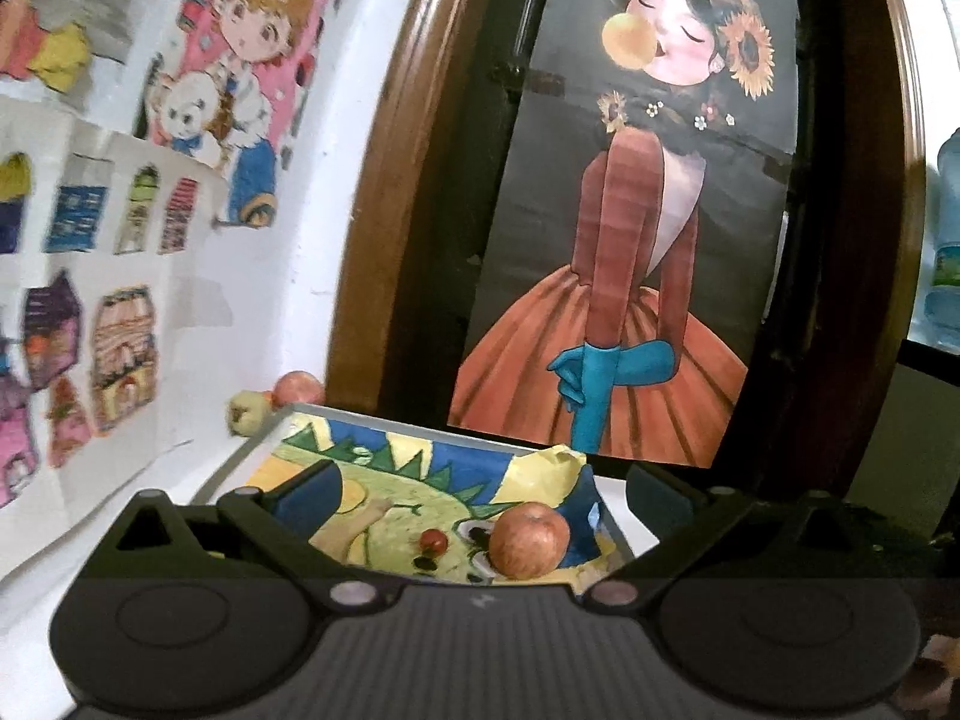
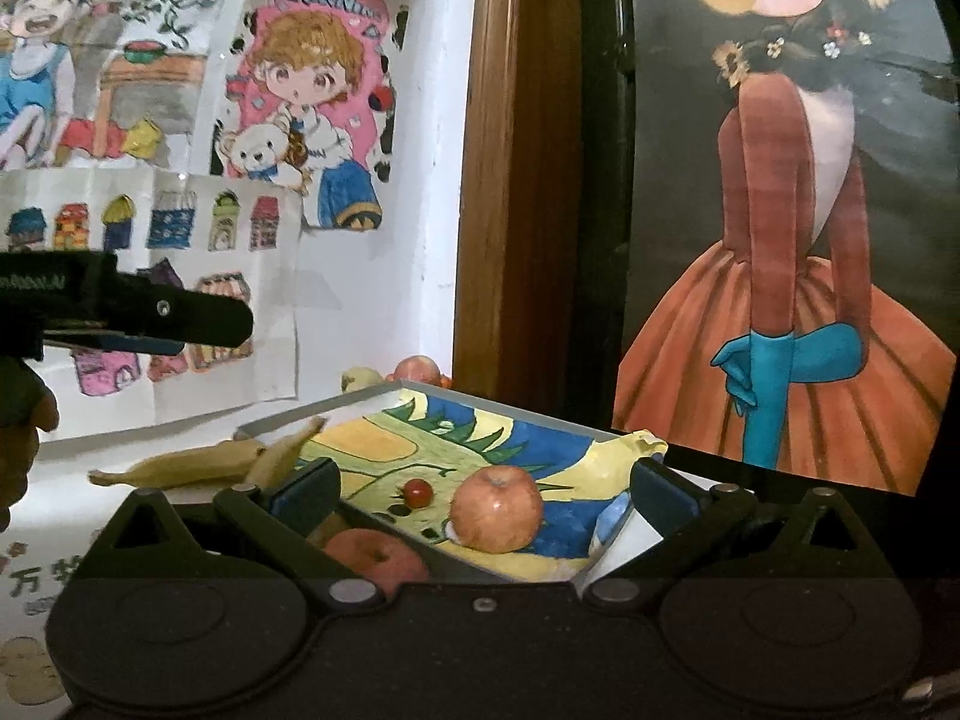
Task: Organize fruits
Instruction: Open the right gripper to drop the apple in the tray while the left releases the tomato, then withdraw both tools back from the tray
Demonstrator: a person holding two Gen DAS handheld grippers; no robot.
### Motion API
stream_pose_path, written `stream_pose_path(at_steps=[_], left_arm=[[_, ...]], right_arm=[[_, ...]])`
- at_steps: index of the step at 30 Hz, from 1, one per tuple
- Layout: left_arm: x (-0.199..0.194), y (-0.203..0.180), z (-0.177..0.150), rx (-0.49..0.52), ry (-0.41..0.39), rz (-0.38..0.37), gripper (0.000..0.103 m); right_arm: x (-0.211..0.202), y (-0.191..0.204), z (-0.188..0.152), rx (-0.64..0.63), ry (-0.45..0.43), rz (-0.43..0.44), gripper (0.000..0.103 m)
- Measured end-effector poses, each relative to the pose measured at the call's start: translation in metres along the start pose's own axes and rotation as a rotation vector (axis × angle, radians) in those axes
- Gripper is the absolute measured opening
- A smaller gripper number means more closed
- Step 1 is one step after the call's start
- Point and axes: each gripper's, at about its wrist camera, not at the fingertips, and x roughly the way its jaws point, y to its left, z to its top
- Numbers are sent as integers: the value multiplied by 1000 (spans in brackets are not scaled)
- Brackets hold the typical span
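A shallow tray (image 1: 384, 420) lined with a dinosaur drawing holds a red apple (image 1: 528, 540) and a small cherry tomato (image 1: 433, 540). My left gripper (image 1: 480, 489) hangs open over the tray's near side, its fingers clear of both fruits. In the right wrist view the same tray (image 2: 510, 411), apple (image 2: 497, 507) and tomato (image 2: 418, 492) lie ahead of my open right gripper (image 2: 483, 486). A second red apple (image 2: 375, 558) sits outside the tray's front edge by the left finger. Bananas (image 2: 210, 462) lie left of the tray. The left gripper (image 2: 237, 324) juts in from the left.
Behind the tray stand a yellowish fruit (image 1: 246, 414) and another red apple (image 1: 297, 387) against the white wall with drawings (image 1: 180, 210). A dark wood-framed painting (image 1: 630, 240) rises right behind the tray. A water bottle (image 1: 948, 228) is at the far right. A hand (image 2: 18, 420) shows at the left edge.
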Motion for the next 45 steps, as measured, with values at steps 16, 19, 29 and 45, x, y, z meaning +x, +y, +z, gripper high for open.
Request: stream_pose_path(at_steps=[16, 19, 29, 45], left_arm=[[-84, 6, -52, 42, 52, 60, 103], [-96, 9, -60, 30, 64, 71, 103], [-129, 11, -88, 65, 109, 98, 103], [-125, 22, -89, 76, 137, 162, 103]], right_arm=[[-82, 52, -22, -15, 31, -53, 102], [-91, 60, -29, 9, 51, -51, 102], [-112, 94, -42, -10, 126, -69, 102], [-100, 91, -51, 18, 158, -73, 102]])
